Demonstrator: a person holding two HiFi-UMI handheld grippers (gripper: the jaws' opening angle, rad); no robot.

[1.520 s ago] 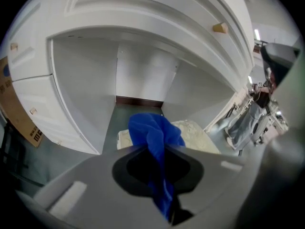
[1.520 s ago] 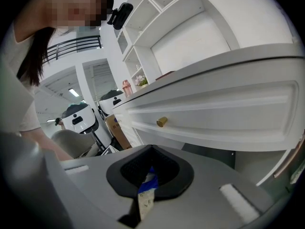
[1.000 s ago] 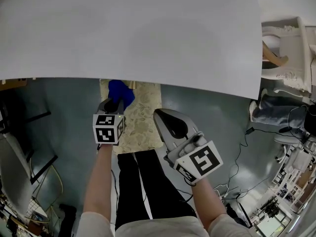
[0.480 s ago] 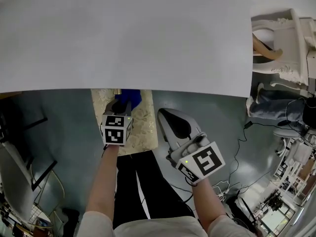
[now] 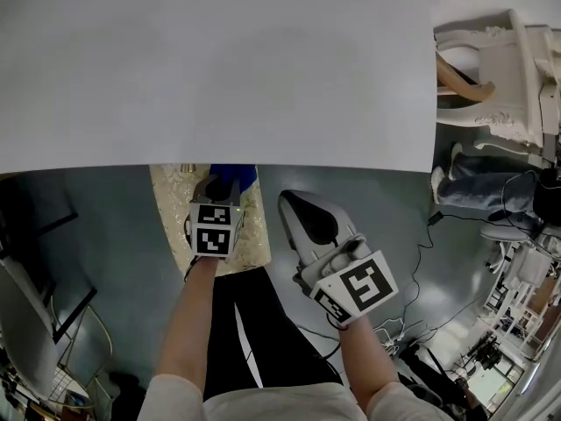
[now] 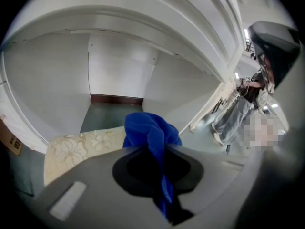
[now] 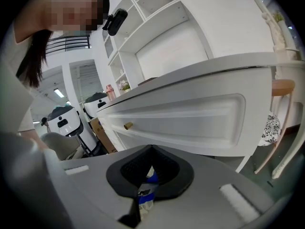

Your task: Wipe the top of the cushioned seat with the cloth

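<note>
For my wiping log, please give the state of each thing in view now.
Blue fabric cloth: bunched, gripped.
Left gripper: shut on cloth.
Floral cushioned seat: partly under white table.
Right gripper: shut on small blue-and-white scrap.
White drawer with brass knob: closed.

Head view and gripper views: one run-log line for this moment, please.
left gripper: shut on blue cloth | blue cloth: above floral seat, contact unclear | right gripper: shut, off the seat

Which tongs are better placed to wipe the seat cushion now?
Left. The left tongs grip the blue cloth right over the floral cushioned seat; the right tongs sit beside the seat, pinching only a small blue-and-white scrap.
</note>
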